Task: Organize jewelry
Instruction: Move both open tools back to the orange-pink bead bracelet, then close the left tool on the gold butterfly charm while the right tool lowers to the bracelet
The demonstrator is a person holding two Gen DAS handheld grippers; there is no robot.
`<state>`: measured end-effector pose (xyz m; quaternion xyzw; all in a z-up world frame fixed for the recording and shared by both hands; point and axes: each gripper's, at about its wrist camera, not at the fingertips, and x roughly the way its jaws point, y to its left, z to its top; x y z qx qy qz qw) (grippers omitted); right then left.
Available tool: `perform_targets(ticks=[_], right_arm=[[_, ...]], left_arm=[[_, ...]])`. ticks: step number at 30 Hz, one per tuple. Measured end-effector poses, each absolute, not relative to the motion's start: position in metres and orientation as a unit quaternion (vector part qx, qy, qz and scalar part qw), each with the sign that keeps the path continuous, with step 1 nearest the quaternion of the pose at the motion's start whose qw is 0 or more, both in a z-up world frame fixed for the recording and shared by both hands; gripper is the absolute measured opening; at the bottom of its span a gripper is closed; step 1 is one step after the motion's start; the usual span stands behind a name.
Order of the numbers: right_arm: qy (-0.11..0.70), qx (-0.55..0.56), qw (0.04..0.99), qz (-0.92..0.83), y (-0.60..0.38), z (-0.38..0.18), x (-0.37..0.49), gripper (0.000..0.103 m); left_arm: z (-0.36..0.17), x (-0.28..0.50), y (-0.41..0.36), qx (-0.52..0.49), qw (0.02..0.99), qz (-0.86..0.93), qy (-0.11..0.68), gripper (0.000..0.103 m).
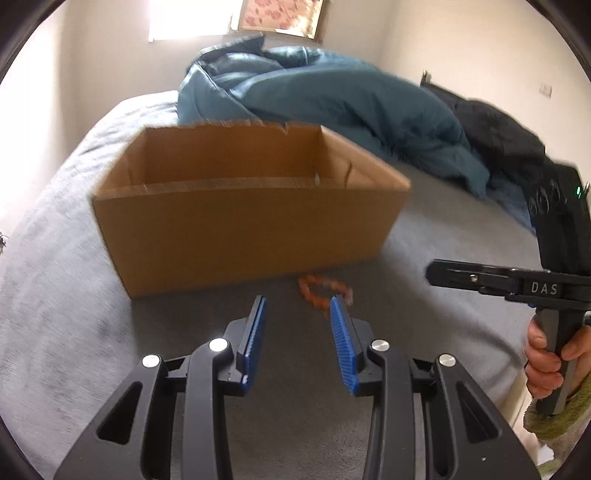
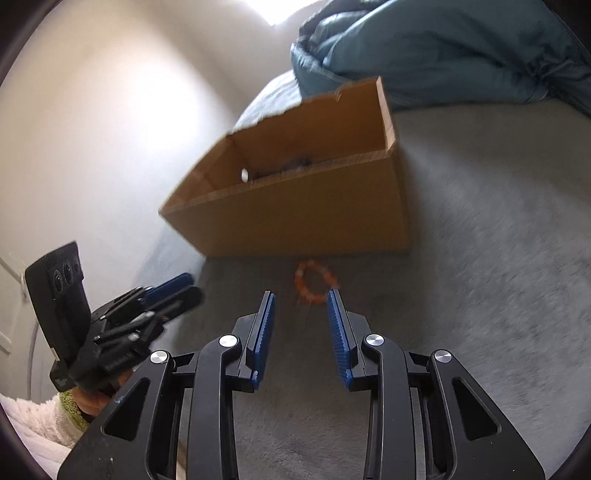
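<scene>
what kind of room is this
Most likely a bedroom: the work surface looks like a bed with a grey cover, a rumpled teal duvet is heaped at its far end, and a window lights plain walls. A cardboard box sits on the bed.

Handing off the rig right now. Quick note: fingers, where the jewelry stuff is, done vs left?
Left gripper: fingers open, nothing between them.
Right gripper: fingers open, empty too.
Orange beaded bracelet lies on the grey bedspread, just in front of the open brown cardboard box, ahead of both grippers.
Done: something small and dark already sits in the box, too blurred to name.
Left: pick up the bracelet, probably with the right gripper, and put it in the box.
</scene>
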<state>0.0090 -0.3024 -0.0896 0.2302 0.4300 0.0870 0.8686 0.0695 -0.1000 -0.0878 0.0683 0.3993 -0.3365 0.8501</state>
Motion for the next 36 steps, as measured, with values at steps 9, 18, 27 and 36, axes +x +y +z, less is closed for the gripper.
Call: perform_targets(ticks=[9,18,27,36], right_arm=[[0.474,0.218,0.851,0.058,-0.293,-0.127,0.033,0.028],[0.482,0.197,0.853,0.044,-0.298,-0.136,0.063,0.028],[0.503,0.158,0.848,0.056,-0.29,-0.149,0.085,0.024],[0.501,0.162,0.849,0.047,-0.289,-0.152,0.089,0.007]], left_arm=[[-0.126,0.068,-0.135,0.115,0.827,-0.356,0.419,0.034],[-0.146,0.081,-0.155,0.13,0.819,-0.333,0.448,0.034],[-0.15,0.079,-0.156,0.129,0.823,-0.317,0.454,0.034],[-0.152,0.082,-0.165,0.128,0.823,-0.315,0.455,0.034]])
